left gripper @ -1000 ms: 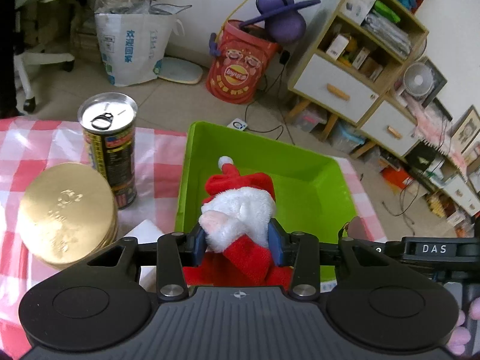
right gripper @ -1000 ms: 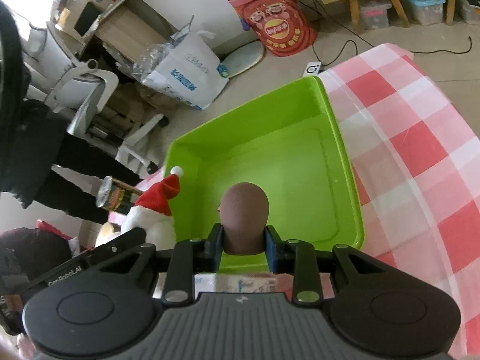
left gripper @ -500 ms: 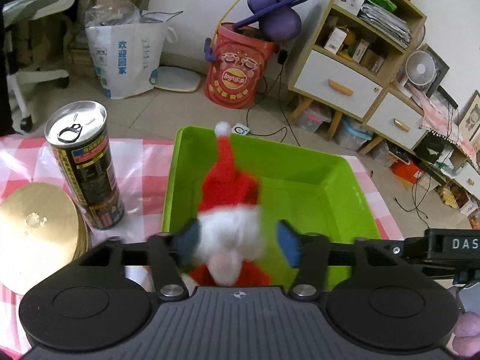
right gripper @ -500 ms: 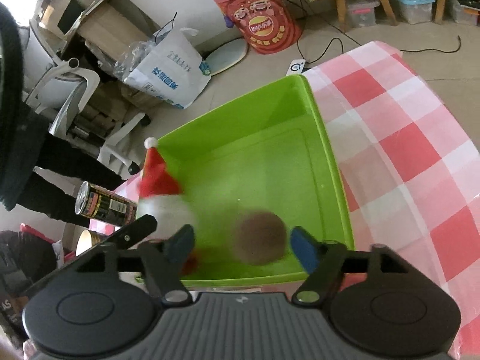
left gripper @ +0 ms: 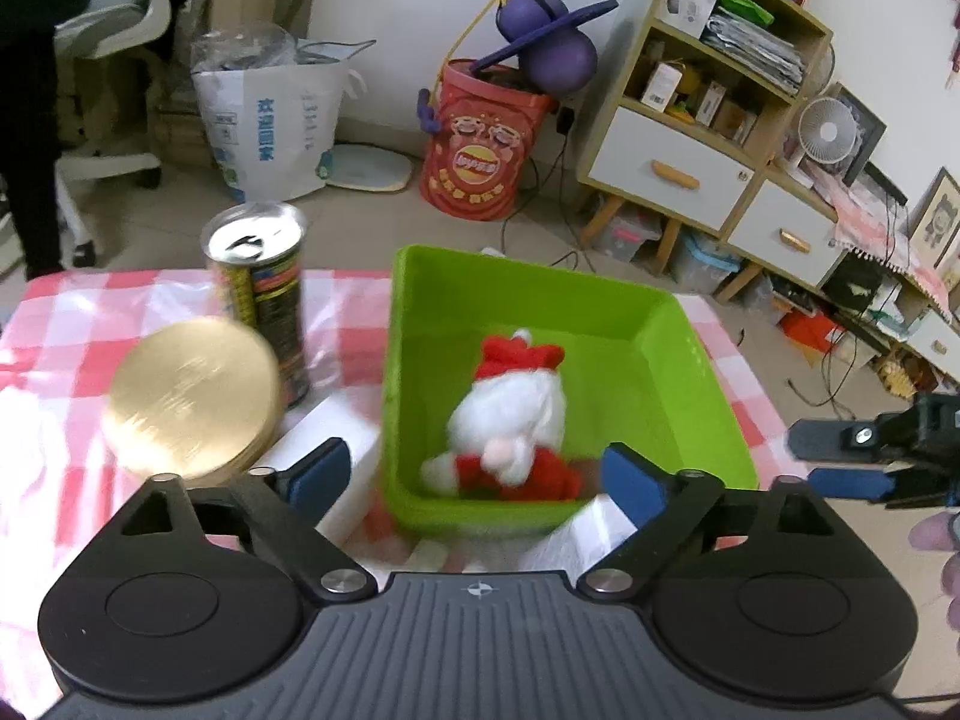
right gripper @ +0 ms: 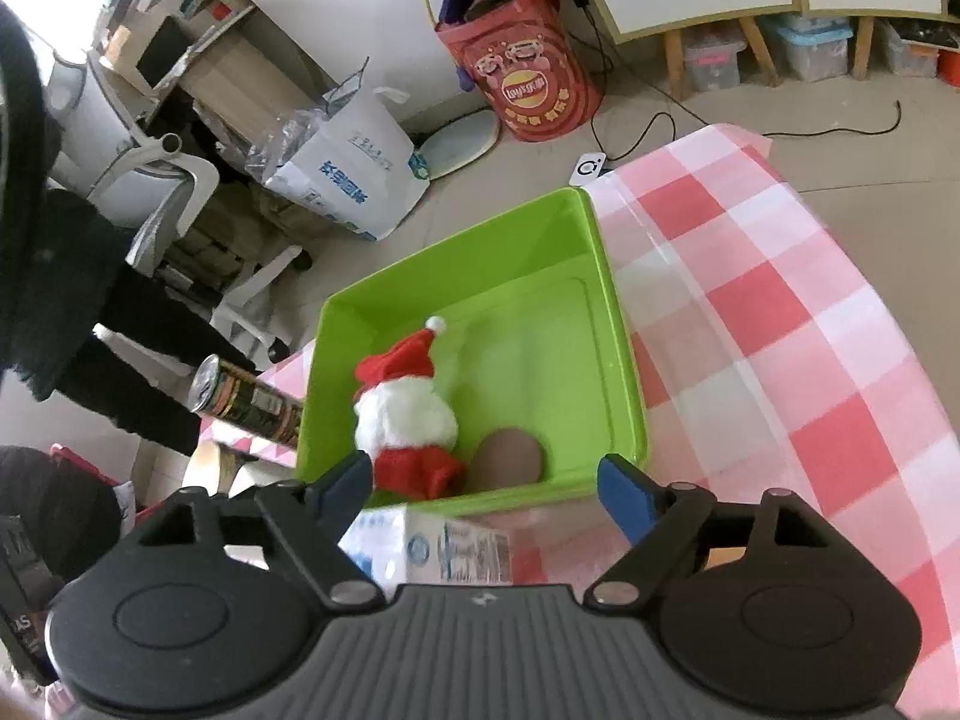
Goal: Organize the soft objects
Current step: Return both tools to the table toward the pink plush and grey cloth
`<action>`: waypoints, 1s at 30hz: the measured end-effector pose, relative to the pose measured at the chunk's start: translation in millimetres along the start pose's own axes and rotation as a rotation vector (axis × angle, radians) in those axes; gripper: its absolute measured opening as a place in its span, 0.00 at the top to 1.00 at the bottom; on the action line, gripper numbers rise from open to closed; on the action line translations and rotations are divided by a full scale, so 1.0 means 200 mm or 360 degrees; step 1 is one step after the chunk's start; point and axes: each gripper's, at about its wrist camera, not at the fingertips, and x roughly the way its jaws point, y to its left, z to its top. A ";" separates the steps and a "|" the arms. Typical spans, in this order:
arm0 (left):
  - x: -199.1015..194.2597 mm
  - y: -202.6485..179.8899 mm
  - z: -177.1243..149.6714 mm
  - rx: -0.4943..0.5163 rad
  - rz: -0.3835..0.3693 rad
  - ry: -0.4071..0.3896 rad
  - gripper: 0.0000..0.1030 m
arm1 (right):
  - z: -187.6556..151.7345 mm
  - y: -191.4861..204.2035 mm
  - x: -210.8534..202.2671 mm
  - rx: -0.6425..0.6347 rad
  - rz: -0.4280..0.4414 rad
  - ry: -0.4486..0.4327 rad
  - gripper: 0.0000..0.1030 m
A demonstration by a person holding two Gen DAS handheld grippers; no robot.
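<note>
A red and white Santa plush (left gripper: 510,414) lies in the green bin (left gripper: 600,312) near its front wall. It also shows in the right wrist view (right gripper: 405,414), with a brown soft egg (right gripper: 510,459) beside it in the green bin (right gripper: 618,324). My left gripper (left gripper: 474,477) is open and empty just in front of the bin. My right gripper (right gripper: 480,492) is open and empty over the bin's near rim. The right gripper's fingers (left gripper: 840,462) show at the right of the left wrist view.
A tall can (left gripper: 264,294) and a round gold tin (left gripper: 192,396) stand left of the bin on the pink checked tablecloth (right gripper: 780,330). A white box (right gripper: 432,546) lies under my right gripper. Shelves, a red snack barrel and bags stand on the floor beyond.
Both grippers opened and pulled back. The Santa plush dropped from the left gripper and the brown egg from the right one; both now lie in the green bin.
</note>
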 end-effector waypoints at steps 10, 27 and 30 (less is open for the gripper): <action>-0.26 0.10 -0.23 -0.0003 0.0098 0.0085 0.07 | -0.25 0.00 -0.17 -0.0045 -0.0036 -0.0004 0.41; -0.53 0.27 -0.72 -0.0172 0.0298 0.0238 0.06 | -0.75 0.20 -0.08 -0.0290 -0.0024 0.0232 0.39; -0.54 0.31 -0.76 -0.0182 0.0326 0.0277 0.06 | -0.84 0.24 -0.01 -0.0346 -0.0025 0.0343 0.39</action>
